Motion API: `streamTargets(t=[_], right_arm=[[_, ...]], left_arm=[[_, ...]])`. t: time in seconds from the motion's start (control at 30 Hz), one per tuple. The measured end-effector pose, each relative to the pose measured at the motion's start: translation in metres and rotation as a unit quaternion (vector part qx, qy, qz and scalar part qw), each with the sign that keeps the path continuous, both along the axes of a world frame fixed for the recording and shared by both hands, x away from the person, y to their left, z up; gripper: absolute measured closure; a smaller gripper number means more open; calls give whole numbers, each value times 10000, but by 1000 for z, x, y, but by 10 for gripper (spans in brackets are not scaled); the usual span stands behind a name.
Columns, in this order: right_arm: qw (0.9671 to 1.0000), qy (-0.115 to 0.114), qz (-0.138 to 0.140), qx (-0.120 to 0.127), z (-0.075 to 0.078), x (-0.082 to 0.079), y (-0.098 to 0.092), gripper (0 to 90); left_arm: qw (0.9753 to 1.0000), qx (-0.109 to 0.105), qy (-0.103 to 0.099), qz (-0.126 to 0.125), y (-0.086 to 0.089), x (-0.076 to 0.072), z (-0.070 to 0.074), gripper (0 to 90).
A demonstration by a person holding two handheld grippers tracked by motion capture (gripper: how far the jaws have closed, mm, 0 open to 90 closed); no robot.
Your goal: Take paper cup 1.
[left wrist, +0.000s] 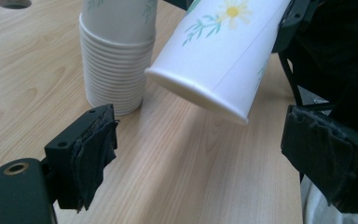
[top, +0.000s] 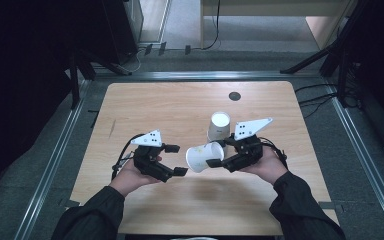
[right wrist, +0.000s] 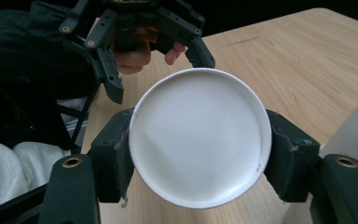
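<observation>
So the right gripper (top: 219, 161) is pinching a single paper cup (top: 204, 156) by its base end, jaws clamped on either side of the round bottom, and the cup is held sideways in the air with its mouth aimed at the left gripper (top: 176, 160). The cup sits just in front of the stack of cups (top: 219, 127), near side, not touching as far as I can tell from the high view. The left gripper is spread wide with nothing in it, hovering just off the cup's rim.

Biggest risk imo: paper walls are flimsy, so a hard squeeze from the left one could crush the rim. Also, swinging the cup back toward the stack could knock it over on the table (top: 145, 107).
</observation>
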State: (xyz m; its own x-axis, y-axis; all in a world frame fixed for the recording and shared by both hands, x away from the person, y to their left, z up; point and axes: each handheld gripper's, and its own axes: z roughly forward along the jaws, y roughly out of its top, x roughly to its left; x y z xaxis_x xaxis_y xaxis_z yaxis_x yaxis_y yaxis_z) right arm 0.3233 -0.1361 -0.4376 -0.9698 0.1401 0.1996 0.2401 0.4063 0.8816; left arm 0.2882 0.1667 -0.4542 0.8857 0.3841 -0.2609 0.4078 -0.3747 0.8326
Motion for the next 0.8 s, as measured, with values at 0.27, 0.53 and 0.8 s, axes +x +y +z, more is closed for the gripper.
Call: streamTargets(t=[0.27,0.53,0.8], right_arm=[[9995,168,95,260,-3,1,2,348],[9993,214,172,235,-4,-1,8,349],[9988,294,220,319,-4,0,11,349]], left_arm=[[9999,-66,-38,-85,-7,2,-1,106],[9997,-60,-91,-223,-15,3,-3,106],[9996,-64,-48,-287,-19,4,-6,106]])
